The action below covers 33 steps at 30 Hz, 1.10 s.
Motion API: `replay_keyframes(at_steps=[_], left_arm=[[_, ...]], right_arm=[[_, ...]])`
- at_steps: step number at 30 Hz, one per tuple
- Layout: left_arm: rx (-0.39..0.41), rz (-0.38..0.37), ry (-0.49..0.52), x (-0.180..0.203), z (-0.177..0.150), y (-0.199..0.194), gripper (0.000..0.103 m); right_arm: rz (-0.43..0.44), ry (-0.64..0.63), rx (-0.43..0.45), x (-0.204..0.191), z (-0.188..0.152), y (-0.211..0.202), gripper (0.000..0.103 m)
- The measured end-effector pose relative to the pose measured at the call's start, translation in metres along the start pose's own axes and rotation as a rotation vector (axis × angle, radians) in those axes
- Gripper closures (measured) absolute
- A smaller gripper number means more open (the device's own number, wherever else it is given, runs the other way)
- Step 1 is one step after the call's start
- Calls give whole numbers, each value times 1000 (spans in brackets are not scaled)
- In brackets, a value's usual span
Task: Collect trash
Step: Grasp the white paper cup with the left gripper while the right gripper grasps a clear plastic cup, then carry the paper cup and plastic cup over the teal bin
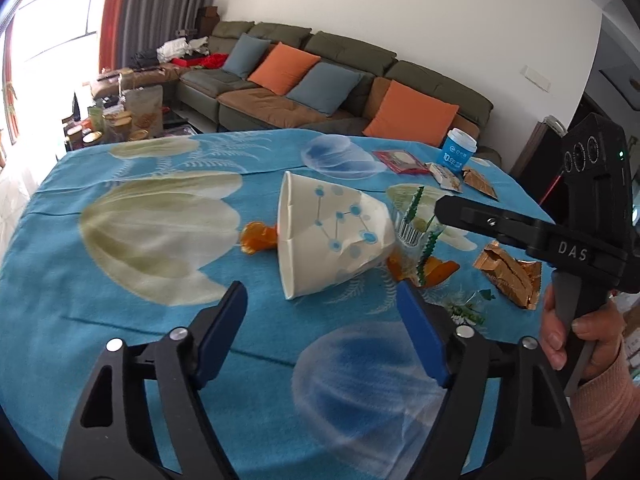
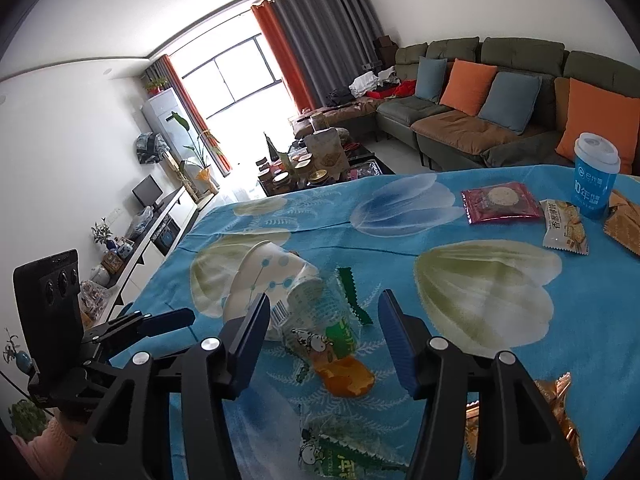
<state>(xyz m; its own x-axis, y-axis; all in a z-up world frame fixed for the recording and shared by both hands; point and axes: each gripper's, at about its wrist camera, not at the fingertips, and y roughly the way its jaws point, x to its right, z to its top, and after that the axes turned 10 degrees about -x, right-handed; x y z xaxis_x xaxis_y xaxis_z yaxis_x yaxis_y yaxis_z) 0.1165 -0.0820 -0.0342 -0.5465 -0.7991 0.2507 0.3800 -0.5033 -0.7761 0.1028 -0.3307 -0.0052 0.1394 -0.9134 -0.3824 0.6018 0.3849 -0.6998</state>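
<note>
A crushed white paper cup (image 1: 332,236) with blue dots lies on its side on the blue flowered tablecloth (image 1: 120,320). My left gripper (image 1: 322,300) is open and empty, just short of the cup. The cup also shows in the right wrist view (image 2: 264,280). A clear plastic wrapper (image 2: 320,328) with green print and an orange piece lies between the fingers of my right gripper (image 2: 322,312), which is open and empty above it. The right gripper shows in the left wrist view (image 1: 444,206) beyond the cup. The left gripper shows in the right wrist view (image 2: 176,318).
A blue lidded cup (image 2: 594,176) stands at the far right. A red snack packet (image 2: 500,202), a white cracker packet (image 2: 566,232) and gold wrappers (image 1: 508,274) lie on the cloth. An orange wrapper (image 1: 258,238) lies left of the paper cup. A sofa (image 1: 320,80) stands behind the table.
</note>
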Motion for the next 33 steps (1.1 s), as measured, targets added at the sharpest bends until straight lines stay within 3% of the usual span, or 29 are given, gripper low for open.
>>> replay_keyframes(at_steps=[6, 8, 16, 18, 21, 33], left_arm=[[-53, -34, -1, 1, 8, 19, 46], [-59, -49, -4, -1, 9, 21, 51], [-59, -71, 7, 2, 8, 24, 70], [-56, -73, 11, 4, 8, 24, 72], [-51, -87, 11, 5, 8, 24, 85], [6, -82, 44, 17, 6, 13, 97]], right_arm=[[7, 14, -18, 7, -3, 0, 67], [9, 12, -23, 8, -3, 0, 76], [22, 26, -27, 13, -8, -4, 89], [22, 29, -28, 14, -10, -4, 91], [34, 44, -26, 16, -13, -5, 96], [69, 76, 28, 19, -17, -21, 102]])
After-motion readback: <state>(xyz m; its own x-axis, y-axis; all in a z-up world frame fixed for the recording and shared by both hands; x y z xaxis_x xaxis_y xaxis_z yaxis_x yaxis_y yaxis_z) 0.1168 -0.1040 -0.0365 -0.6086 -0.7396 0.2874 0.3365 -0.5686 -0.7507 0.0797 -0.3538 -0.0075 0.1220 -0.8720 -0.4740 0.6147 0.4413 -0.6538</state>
